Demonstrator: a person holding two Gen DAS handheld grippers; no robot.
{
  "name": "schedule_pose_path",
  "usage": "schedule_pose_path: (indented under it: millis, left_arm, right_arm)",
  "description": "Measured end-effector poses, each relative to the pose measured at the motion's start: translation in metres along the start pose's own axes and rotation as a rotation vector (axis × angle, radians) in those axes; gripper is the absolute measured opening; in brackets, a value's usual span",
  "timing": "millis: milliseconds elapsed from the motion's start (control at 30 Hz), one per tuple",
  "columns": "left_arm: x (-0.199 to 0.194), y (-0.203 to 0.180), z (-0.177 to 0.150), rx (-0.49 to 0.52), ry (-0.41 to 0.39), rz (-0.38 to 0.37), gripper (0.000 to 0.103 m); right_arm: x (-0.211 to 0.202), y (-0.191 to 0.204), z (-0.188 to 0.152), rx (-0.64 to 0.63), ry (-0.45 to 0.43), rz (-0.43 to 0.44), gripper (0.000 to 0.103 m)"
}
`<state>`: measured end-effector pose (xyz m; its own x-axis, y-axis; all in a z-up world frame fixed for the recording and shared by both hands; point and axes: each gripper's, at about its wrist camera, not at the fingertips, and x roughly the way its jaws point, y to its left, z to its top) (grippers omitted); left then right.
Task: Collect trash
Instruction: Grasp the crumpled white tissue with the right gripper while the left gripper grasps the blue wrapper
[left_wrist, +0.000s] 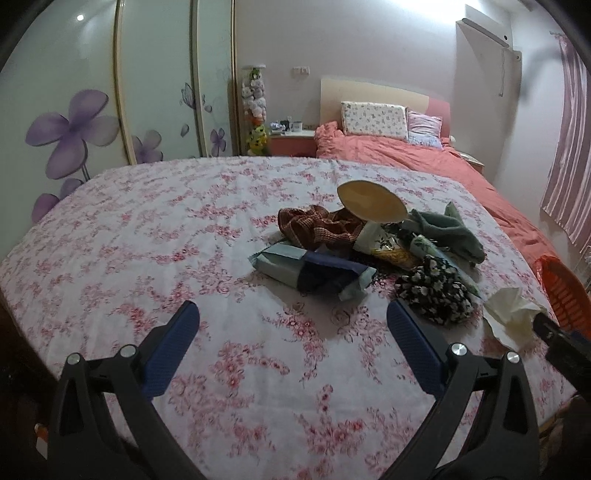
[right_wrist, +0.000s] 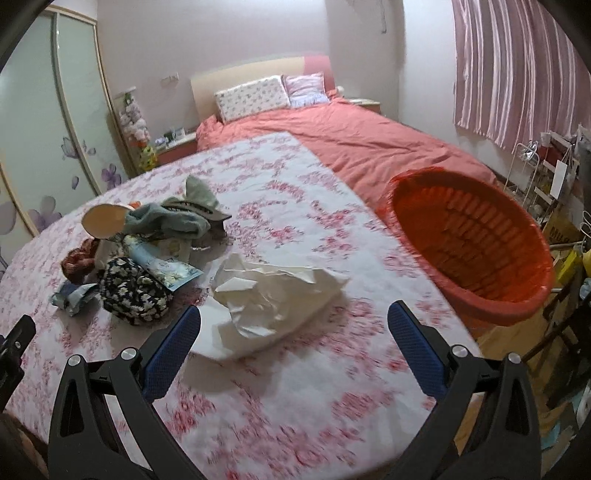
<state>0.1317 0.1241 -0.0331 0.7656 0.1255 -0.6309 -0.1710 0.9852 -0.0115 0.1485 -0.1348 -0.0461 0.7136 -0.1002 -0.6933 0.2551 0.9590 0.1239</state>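
The table (right_wrist: 314, 387) w/ its pink-flowered cloth is running out of frame at the bottom in both views, so its near edge isn't showing. The red basket (right_wrist: 476, 236) is sitting off the table's right edge; in the left wrist view only a sliver of it (left_wrist: 565, 291) is showing at the frame edge, and what's holding it up can't be made out. Much of the right wrist view is smearing w/ motion blur, esp. the cloth pattern.

The right gripper (right_wrist: 293, 326) is hanging over the table w/ jaws spread wide, nothing between them; the crumpled white paper (right_wrist: 273, 299) is lying on the cloth just ahead, between the finger lines. The left gripper (left_wrist: 293, 321) is likewise gaping wide and empty, pointing at the pile (left_wrist: 373, 247) mid-table.

The pile is overlapping a lot: a paper cup (left_wrist: 373, 203) tipped on its side, a green cloth (left_wrist: 450, 229), a black flowered cloth (left_wrist: 436, 291), a red checked cloth (left_wrist: 317, 225) and a blue-and-pale wrapper (left_wrist: 314, 269). Printing on the wrappers is too small to read. No brand or label is legible anywhere.
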Motion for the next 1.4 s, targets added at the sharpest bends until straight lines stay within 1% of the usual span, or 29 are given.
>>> schedule_pose_path:
  millis: [67, 200, 267, 300, 333, 400, 467, 567, 767, 900, 1000, 1067, 1133, 1200, 1333, 1400]
  left_arm:
    - [0.009, -0.001, 0.003, -0.003, 0.021, -0.004, 0.099]
    - [0.029, -0.004, 0.012, -0.017, 0.062, -0.026, 0.099]
    - [0.039, -0.007, 0.017, -0.012, 0.072, -0.021, 0.099]
    - [0.044, -0.008, 0.019, -0.010, 0.076, -0.018, 0.099]
    - [0.050, -0.009, 0.022, -0.006, 0.083, -0.010, 0.099]
    - [0.063, -0.011, 0.025, 0.001, 0.105, 0.010, 0.099]
    - [0.073, -0.013, 0.026, 0.002, 0.127, 0.023, 0.099]
    - [0.083, -0.010, 0.027, -0.001, 0.151, 0.036, 0.099]
    - [0.090, 0.006, 0.026, 0.013, 0.164, 0.050, 0.099]
    - [0.092, 0.029, 0.023, 0.014, 0.164, 0.060, 0.099]
    - [0.094, 0.046, 0.024, -0.023, 0.187, 0.036, 0.099]
    - [0.096, 0.053, 0.025, -0.057, 0.202, 0.025, 0.099]
    - [0.098, 0.057, 0.028, -0.091, 0.215, 0.006, 0.099]
    - [0.098, 0.058, 0.031, -0.122, 0.219, -0.028, 0.099]
    - [0.101, 0.056, 0.036, -0.133, 0.217, -0.021, 0.099]
    - [0.102, 0.056, 0.037, -0.149, 0.216, -0.033, 0.099]
  right_arm:
    - [0.011, 0.003, 0.001, -0.002, 0.028, -0.005, 0.100]
    - [0.027, 0.002, 0.006, 0.031, 0.101, 0.017, 0.099]
    - [0.034, 0.002, 0.007, 0.031, 0.119, 0.020, 0.092]
    - [0.038, 0.002, 0.008, 0.028, 0.138, 0.021, 0.085]
    - [0.040, 0.002, 0.008, 0.023, 0.142, 0.018, 0.082]
    - [0.041, 0.003, 0.010, -0.001, 0.133, 0.008, 0.079]
    - [0.043, 0.001, 0.012, -0.009, 0.126, 0.008, 0.073]
    - [0.046, -0.002, 0.016, -0.022, 0.119, 0.002, 0.070]
    - [0.056, -0.001, 0.022, -0.035, 0.115, -0.010, 0.069]
    - [0.059, 0.002, 0.024, -0.045, 0.117, -0.014, 0.070]
    - [0.062, 0.002, 0.027, -0.038, 0.127, -0.013, 0.071]
    - [0.064, 0.002, 0.029, -0.024, 0.134, -0.006, 0.073]
    - [0.066, 0.001, 0.031, -0.003, 0.145, 0.008, 0.078]
    - [0.066, 0.000, 0.033, 0.020, 0.154, 0.021, 0.080]
    - [0.069, 0.001, 0.035, 0.049, 0.166, 0.033, 0.083]
    - [0.070, 0.002, 0.036, 0.049, 0.168, 0.033, 0.084]
